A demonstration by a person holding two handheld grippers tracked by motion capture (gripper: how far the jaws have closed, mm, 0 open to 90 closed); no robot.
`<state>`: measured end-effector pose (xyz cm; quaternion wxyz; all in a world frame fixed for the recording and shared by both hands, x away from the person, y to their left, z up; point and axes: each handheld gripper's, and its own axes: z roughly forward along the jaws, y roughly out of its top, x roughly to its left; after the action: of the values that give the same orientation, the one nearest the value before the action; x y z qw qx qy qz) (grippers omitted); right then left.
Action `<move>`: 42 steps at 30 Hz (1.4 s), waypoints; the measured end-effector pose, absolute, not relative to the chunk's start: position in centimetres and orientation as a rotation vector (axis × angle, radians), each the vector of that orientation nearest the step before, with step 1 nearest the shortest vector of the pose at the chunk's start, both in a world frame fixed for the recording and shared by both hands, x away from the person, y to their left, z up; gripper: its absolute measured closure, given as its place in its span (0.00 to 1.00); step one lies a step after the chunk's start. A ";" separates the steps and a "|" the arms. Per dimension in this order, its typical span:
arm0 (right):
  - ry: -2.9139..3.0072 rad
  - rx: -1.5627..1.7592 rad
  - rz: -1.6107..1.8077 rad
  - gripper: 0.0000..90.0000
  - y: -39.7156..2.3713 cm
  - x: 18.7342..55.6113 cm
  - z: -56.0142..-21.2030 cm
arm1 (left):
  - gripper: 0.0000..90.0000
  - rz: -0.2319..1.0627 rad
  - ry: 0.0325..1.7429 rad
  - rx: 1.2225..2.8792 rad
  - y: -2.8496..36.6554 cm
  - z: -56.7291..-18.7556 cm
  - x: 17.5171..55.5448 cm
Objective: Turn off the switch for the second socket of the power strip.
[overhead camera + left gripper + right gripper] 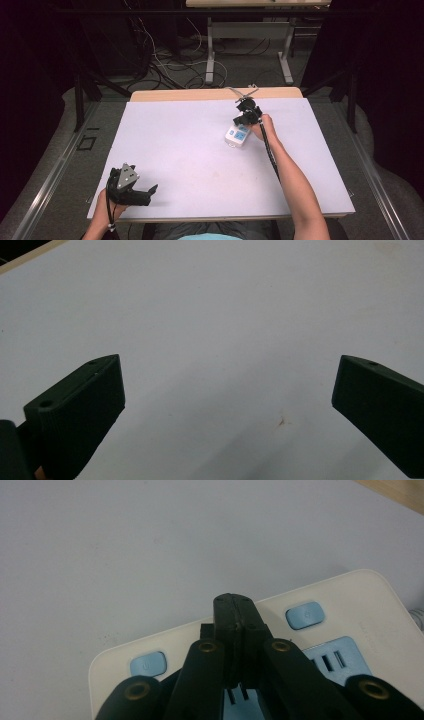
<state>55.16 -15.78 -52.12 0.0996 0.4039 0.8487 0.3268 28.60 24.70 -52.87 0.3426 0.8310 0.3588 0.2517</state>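
A white power strip (237,136) with blue sockets lies on the table right of centre. My right gripper (243,119) hangs just above its far end, pointing down. In the right gripper view its black jaws (233,607) are pressed together over the power strip (350,595), between two blue switch buttons (305,615); I see nothing between the jaws. My left gripper (149,192) rests near the table's front left corner. Its jaws (227,405) stand wide apart over bare white surface, with nothing between them.
The white table top (190,150) has a wooden strip (200,94) along its far edge. Behind it, loose cables (165,65) lie on the floor by another table's legs (210,55). The strip's cord (418,616) leaves at the right.
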 end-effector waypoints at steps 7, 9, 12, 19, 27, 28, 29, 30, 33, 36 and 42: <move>2.519 1.185 0.932 1.00 -16.4 55.0 -52.0 | 0.00 0.650 0.931 2.162 24.6 -52.9 28.6; 2.502 1.190 0.956 1.00 -16.5 54.9 -52.2 | 0.00 0.649 0.932 2.162 24.6 -52.9 28.6; 2.484 1.196 0.990 1.00 -16.6 54.8 -52.4 | 0.00 0.664 0.934 2.150 24.6 -53.0 28.6; 2.473 1.194 0.962 1.00 -16.5 54.6 -52.3 | 0.01 0.652 0.932 2.164 24.6 -52.9 28.8; 2.471 1.187 0.962 1.00 -16.3 54.5 -52.3 | 0.01 0.660 0.926 2.172 24.6 -52.9 28.8; 2.474 1.186 0.958 1.00 -16.2 54.4 -52.3 | 0.01 0.671 0.929 2.163 24.6 -53.0 28.8; 2.468 1.172 0.976 1.00 -16.1 54.4 -52.4 | 0.01 0.663 0.933 2.161 24.6 -53.0 28.8; 2.474 1.153 0.952 1.00 -16.0 54.3 -52.3 | 0.01 0.658 0.933 2.165 24.6 -53.0 28.8; 2.460 1.102 0.910 1.00 -15.4 54.1 -52.3 | 0.01 0.652 0.930 2.160 24.5 -53.1 28.8; 2.451 1.115 0.899 1.00 -15.5 54.0 -52.3 | 0.01 0.665 0.929 2.160 24.5 -53.1 28.8; 2.438 1.128 0.934 1.00 -15.6 53.9 -52.6 | 0.01 0.651 0.927 2.175 24.4 -53.0 28.8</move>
<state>53.90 -15.60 -52.61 0.1481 0.3920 0.8478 0.3249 28.79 24.44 -53.00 0.3380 0.8347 0.3559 0.2499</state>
